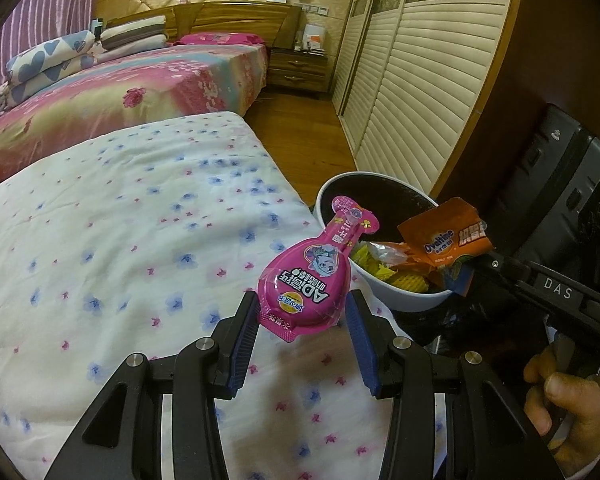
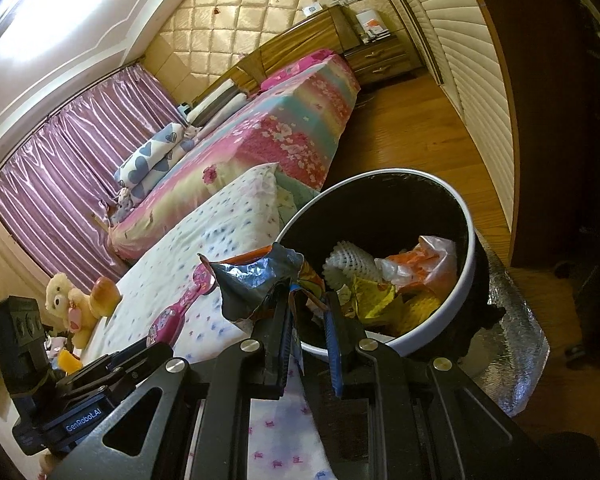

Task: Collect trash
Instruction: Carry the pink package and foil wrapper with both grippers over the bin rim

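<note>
While both hands carried their loads toward the bin, the left gripper (image 1: pixel 302 312) was clamped on the broad lower end of a pink bottle-shaped snack pack (image 1: pixel 306 280), its blue pads (image 1: pixel 249 330) pressing the pack's sides. The pack stood up and leaned toward the white trash bin (image 1: pixel 400 300), its narrow neck already over the near rim while its body hung above the flowered bed cover (image 1: pixel 120 240). Because the grip sat low on a smooth, rounded shell, the pack could have pivoted or slid out; let go from that spot, it would likely have landed on the bed or struck the rim and bounced off.

Further right, the bin held yellow and orange wrappers (image 2: pixel 404 280) and a white foam net (image 2: pixel 348 264) (it looked roughly half full). The right gripper (image 2: pixel 308 308) was nearly together, pinching a crumpled orange Ovaltine wrapper (image 1: pixel 446 240) whose foil inner side (image 2: pixel 256 284) showed in its own camera. That wrapper hung at the near edge of the bin, not clearly inside. Light and stiff, it could have clung to a pad on release, or fluttered down outside the rim onto the floor (image 2: pixel 400 132). With both grippers crowding one side of the bin, they could also have knocked together or tipped it.
</note>
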The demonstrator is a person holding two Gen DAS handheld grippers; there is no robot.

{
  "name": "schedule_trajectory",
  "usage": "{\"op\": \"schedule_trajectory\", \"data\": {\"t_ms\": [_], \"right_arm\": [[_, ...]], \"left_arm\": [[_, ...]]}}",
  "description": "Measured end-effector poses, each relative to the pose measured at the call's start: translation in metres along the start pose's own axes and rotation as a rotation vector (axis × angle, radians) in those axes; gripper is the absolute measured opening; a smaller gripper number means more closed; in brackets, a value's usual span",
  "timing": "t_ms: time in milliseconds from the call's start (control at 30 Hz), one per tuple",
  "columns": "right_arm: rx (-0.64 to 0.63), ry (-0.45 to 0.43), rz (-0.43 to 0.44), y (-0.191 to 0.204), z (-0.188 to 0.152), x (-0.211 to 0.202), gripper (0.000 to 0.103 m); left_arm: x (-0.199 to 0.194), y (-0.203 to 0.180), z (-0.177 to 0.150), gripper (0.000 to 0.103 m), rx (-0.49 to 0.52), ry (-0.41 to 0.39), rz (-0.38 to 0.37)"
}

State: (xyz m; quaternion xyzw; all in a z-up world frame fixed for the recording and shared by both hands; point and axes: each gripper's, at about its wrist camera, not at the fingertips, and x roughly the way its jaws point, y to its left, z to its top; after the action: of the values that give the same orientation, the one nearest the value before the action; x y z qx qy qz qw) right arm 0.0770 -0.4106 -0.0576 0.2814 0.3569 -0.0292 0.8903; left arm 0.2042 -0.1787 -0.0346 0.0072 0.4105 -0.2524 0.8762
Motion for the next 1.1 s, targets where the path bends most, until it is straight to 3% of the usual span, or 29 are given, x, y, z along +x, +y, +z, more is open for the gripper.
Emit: {"op": "schedule_trajectory", "data": {"t_ms": [1100], "right_arm": [[0.015, -0.014, -0.070, -0.027, 0.015, 0.002, 0.016]], "left_arm": [[0.028, -0.029, 0.014, 0.043, 0.055, 0.014, -0.030]]}}
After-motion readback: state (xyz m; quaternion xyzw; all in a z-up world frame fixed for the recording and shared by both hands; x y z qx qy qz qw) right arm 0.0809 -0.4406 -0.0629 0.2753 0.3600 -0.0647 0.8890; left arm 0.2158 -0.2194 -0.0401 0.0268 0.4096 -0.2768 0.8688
